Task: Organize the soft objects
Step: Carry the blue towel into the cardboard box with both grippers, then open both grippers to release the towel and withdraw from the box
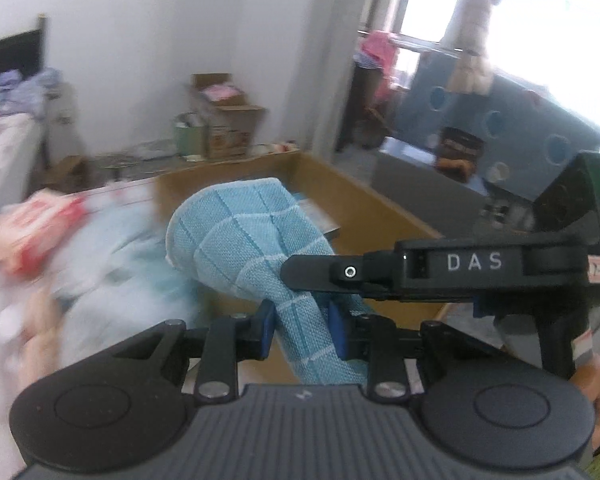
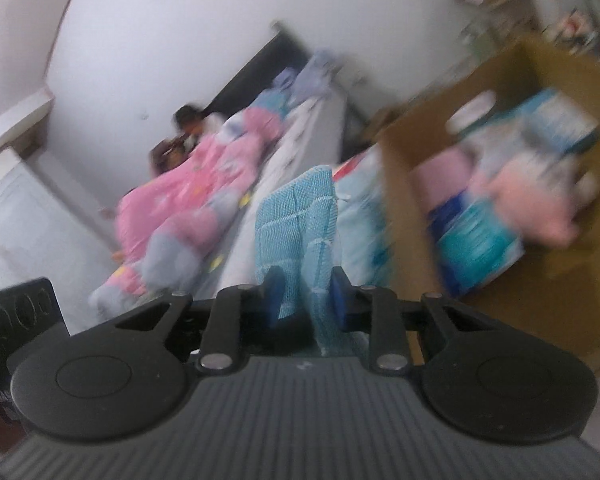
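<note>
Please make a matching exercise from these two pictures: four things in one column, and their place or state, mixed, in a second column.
Things:
1. blue checked cloth
2. cardboard box
3. pink blanket
4. right gripper

Places or states:
a. lies on the bed
b. reaches across the left camera's view
c. clamped by both grippers
d. open, with soft things inside

Pairs: 1-c, 2-d, 3-a, 4-b

A coarse-woven blue cloth (image 1: 240,236) with paler stitched lines shows a rough, matt weave. The left gripper (image 1: 302,326) is matt black plastic with ribbed grey housing, blue pads and shiny metal rivets. The box (image 1: 364,208) is plain brown cardboard, dull-surfaced. On the bed, a pink quilt (image 2: 188,184) looks soft and matt, though blurred.
</note>
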